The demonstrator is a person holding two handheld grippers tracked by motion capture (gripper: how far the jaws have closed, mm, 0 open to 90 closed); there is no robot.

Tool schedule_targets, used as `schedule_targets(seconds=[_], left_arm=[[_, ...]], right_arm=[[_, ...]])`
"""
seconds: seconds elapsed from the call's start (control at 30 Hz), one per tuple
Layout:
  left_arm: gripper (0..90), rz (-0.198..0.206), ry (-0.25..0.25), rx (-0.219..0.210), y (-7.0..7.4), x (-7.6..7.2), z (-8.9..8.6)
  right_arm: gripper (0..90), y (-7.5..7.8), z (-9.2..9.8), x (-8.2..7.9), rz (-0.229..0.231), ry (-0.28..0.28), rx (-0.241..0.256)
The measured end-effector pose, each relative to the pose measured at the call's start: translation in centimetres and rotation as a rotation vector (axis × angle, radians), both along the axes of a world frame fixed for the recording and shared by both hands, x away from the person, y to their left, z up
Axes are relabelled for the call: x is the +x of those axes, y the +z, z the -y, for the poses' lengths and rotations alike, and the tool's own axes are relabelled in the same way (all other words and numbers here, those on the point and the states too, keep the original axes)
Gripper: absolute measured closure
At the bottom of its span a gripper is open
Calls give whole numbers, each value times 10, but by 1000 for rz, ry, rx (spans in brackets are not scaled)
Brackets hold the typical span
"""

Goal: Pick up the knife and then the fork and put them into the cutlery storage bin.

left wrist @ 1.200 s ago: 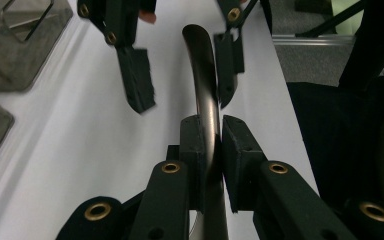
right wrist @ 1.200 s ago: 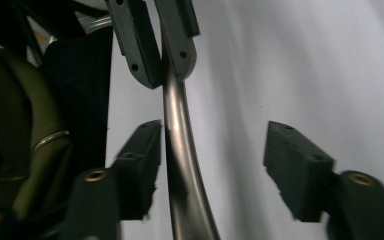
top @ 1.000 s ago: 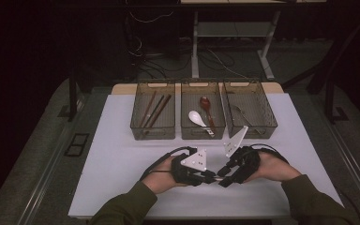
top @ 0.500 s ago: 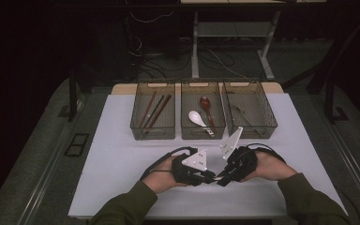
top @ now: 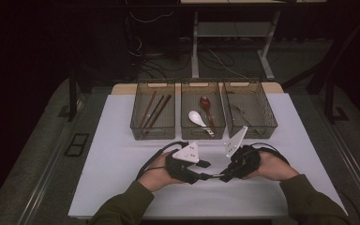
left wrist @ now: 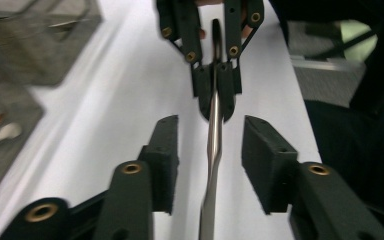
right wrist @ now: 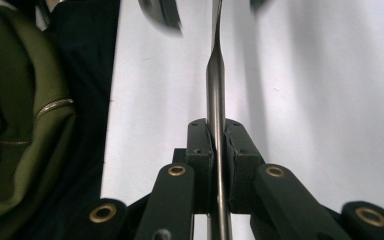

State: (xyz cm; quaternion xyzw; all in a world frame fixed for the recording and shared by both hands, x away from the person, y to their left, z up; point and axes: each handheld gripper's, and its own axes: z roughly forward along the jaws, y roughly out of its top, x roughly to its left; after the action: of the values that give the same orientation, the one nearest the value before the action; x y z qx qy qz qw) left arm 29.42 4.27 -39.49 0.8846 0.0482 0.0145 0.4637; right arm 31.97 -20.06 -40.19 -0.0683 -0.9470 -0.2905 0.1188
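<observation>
Since a second ago my hands have drawn closer together. My right tool clamps the metal utensil handle; my left tool stands apart around it, at table's 6 o'clock. Stiff, slick: grip its flat shaft.

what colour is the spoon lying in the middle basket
The spoon is white, beside a dark red one; the high view shows it best.
</observation>
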Motion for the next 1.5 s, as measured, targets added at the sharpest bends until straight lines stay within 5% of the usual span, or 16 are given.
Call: schedule_targets(seconds=[0.37, 0.63, 0.93, 1.13, 1.5], left_arm=[[372, -21, 244, -67, -6, -4, -62], [267, -65, 370, -42, -22, -11, -90], [143, -65, 477, -39, -39, -23, -108], [67, -77, 501, -3, -44, -28, -109], [0, -60, 515, -28, -41, -27, -111]], right_arm=[[826, 11, 48, 13, 115, -201, 50], [826, 25, 73, 19, 173, -330, 103], [826, 43, 95, 31, 231, -512, 142], [826, 56, 107, 45, 266, -619, 140], [826, 66, 125, 75, 305, -802, 98]])
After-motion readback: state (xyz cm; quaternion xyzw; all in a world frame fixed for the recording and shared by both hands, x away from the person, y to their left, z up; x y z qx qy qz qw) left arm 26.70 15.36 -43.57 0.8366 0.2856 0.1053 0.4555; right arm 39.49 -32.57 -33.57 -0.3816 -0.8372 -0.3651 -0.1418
